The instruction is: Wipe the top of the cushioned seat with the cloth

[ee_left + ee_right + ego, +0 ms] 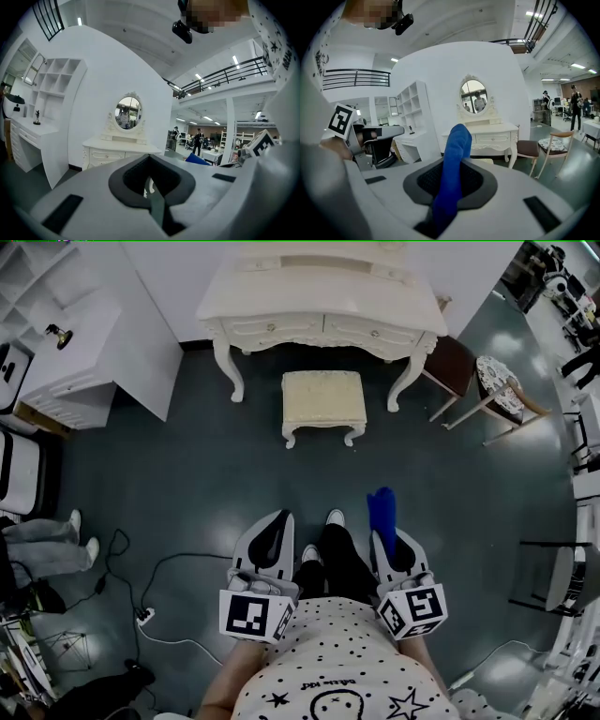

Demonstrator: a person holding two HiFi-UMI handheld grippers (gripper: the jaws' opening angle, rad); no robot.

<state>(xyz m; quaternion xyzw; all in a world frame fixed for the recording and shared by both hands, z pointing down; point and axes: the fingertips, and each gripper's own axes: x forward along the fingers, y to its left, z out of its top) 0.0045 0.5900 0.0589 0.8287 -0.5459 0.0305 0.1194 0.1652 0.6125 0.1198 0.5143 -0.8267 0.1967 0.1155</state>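
- The left gripper (pixel 279 519) is held low in front of the person's waist. Its fingers are pressed together with nothing between them.
- Beside it, the right gripper (pixel 385 536) has its fingers pinched on a blue cloth (pixel 382 506). The cloth sticks out past the fingertips as a rolled strip.
- Between the two sets of fingers, the toe of the person's shoe (pixel 335 517) rests on the dark floor (pixel 206 484).
- The cushioned seat (pixel 323 397), cream with curved white legs, stands well ahead of both grippers' fingers. It is apart from the cloth.
- Beyond the seat, farther from the fingers, a white dressing table (pixel 319 292) stands against the wall.
- Far ahead and right of the right fingers stands a wooden chair (pixel 497 388) with a patterned pad.
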